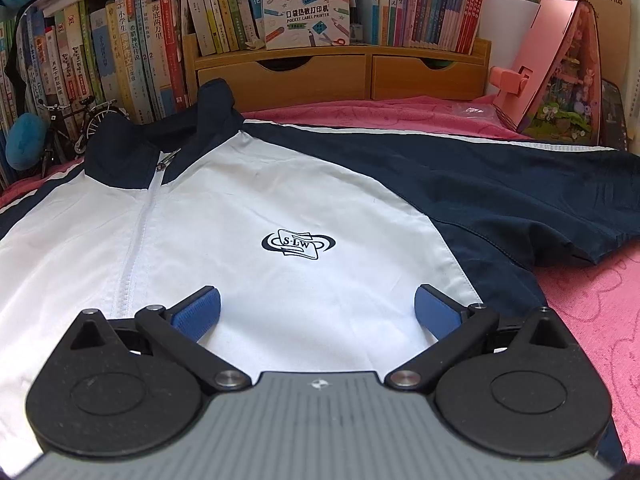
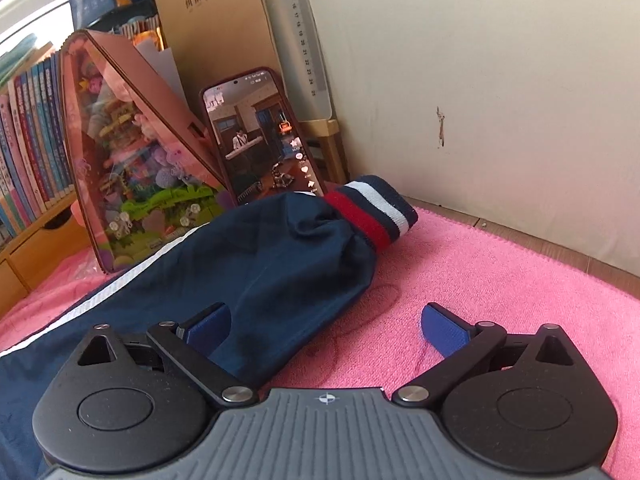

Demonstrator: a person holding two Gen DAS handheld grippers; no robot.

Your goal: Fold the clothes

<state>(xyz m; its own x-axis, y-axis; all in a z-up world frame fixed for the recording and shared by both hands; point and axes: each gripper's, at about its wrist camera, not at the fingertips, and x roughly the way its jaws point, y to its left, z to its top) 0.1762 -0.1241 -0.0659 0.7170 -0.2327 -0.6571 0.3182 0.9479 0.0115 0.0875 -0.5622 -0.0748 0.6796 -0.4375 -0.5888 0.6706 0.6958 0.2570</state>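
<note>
1. Left wrist view: the left gripper (image 1: 318, 308) is hanging over the white chest of the jacket (image 1: 256, 216), its jaws spread wide and gripping nothing. Whether the blue pads (image 1: 198, 312) are touching the cloth cannot be told.
2. The jacket is lying face up on the pink towel (image 1: 592, 320), zipped, with its navy collar (image 1: 160, 136) standing at 11 o'clock and the logo (image 1: 298, 243) sitting just ahead of the fingers at 12 o'clock.
3. One navy sleeve (image 1: 500, 196) is stretching out toward 2 o'clock. Books (image 1: 132, 52) and wooden drawers (image 1: 340, 76) are lining the far edge at 12 o'clock.
4. Right wrist view: the right gripper (image 2: 326, 330) is also spread wide and empty. Its left pad is sitting over the navy sleeve (image 2: 280, 264), its right pad over bare pink towel (image 2: 500, 276), so the sleeve's edge is running between the fingers.
5. The sleeve is reaching toward 12 o'clock, ending in a striped cuff (image 2: 372, 212) of red, white and navy that is lying on the towel.
6. Beyond the cuff a phone (image 2: 260, 136) is leaning with its screen lit, beside a pink triangular box (image 2: 132, 152) at 10 o'clock.
</note>
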